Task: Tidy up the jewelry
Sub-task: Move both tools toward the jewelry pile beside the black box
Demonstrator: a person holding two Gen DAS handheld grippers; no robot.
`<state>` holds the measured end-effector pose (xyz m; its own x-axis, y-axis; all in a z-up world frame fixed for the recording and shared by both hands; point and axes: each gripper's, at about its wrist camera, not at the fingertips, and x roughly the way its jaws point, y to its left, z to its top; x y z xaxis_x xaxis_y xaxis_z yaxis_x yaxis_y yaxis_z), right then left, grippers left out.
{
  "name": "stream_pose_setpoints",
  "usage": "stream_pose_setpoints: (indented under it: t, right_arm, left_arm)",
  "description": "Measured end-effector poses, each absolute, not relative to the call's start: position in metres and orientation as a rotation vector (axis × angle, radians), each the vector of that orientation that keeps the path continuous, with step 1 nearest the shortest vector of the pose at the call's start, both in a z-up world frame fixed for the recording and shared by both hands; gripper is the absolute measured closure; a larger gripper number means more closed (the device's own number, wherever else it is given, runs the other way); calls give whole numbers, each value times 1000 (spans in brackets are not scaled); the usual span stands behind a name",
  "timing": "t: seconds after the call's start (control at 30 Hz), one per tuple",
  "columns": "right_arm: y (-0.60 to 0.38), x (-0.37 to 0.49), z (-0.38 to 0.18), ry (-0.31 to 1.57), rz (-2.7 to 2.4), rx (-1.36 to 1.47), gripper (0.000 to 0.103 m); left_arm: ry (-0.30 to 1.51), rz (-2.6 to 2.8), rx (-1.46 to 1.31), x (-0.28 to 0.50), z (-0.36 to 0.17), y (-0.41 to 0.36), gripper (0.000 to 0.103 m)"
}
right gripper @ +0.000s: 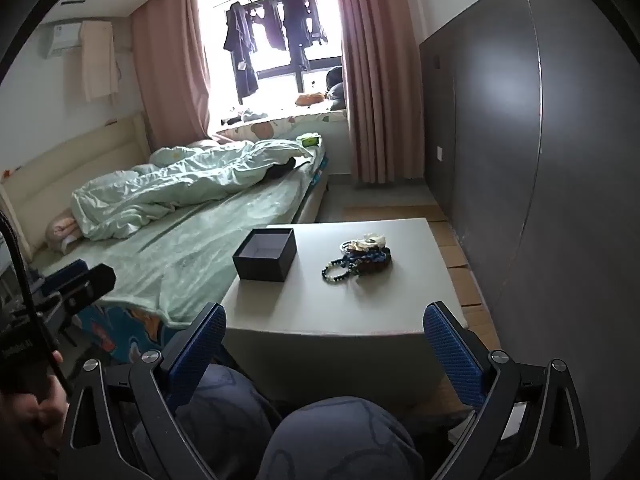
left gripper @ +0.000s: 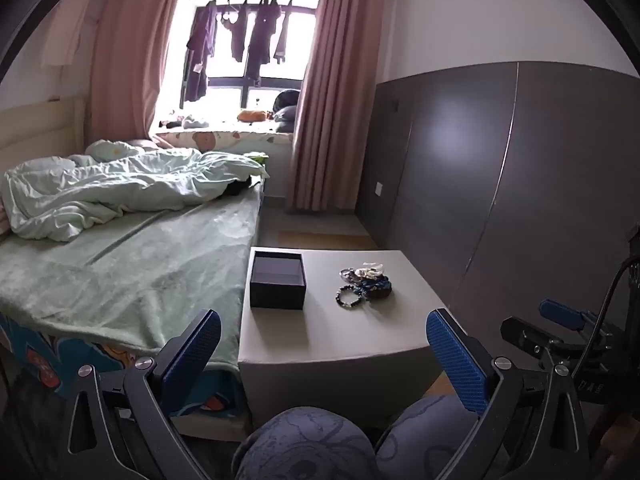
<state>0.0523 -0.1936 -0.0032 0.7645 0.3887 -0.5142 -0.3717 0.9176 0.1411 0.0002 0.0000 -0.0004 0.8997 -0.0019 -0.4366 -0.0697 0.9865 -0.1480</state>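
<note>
A pile of jewelry point(left gripper: 368, 282), mostly bead bracelets with a pale piece at the back, lies on a low white table point(left gripper: 332, 332). One dark bead bracelet point(left gripper: 351, 295) lies at the pile's near left. An open, empty dark box point(left gripper: 278, 280) stands to the left of the pile. The same pile point(right gripper: 362, 260), box point(right gripper: 265, 254) and table point(right gripper: 340, 308) show in the right wrist view. My left gripper point(left gripper: 322, 344) and right gripper point(right gripper: 324, 336) are both open and empty, held well short of the table's near edge.
A bed point(left gripper: 120, 248) with a green sheet and rumpled quilt runs along the table's left side. A grey wall panel point(left gripper: 520, 184) stands on the right. The person's knees point(right gripper: 280, 432) are below the grippers. Pink curtains and a window are at the far end.
</note>
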Motion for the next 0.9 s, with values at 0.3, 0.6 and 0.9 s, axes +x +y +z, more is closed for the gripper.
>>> stream_pose_setpoints:
  t: [0.3,0.6,0.9]
  right_arm:
    - [-190,54,-4,580,414,26,4]
    - [-193,55,-4,587,415,45,4]
    - [-195,53,-6,579,412,59,4]
  left_arm:
    - [447,43,-160,-1,-4,-5,0]
    - [456,48,-164,2,-4,4,0]
    - [467,50,-165,3,-4,4,0]
